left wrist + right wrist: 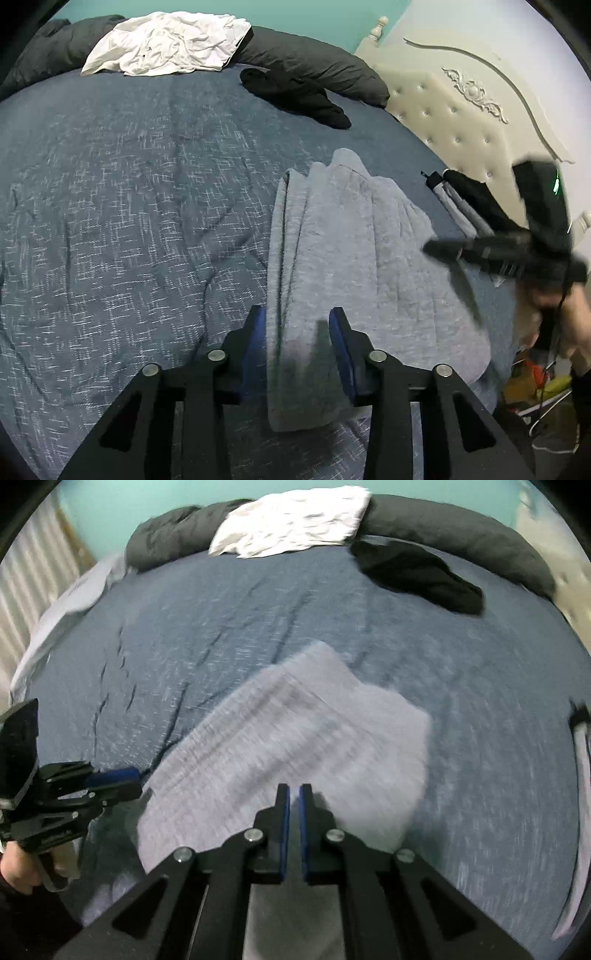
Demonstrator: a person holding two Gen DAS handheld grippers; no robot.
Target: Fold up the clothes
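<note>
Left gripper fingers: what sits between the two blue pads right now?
In the left wrist view, the folded edge of the grey garment lies between the open left gripper's blue pads, on the blue bedspread.

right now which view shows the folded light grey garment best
The left wrist view: the folded light grey garment is sharp there, its layered edges visible. In the right wrist view the same garment is smeared by motion blur, only its outline readable.

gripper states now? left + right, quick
Left tongs: open, straddling the edge of the folded grey garment, not clamped.
Right tongs: nearly shut, thin gap, nothing visibly held; view blurred.
</note>
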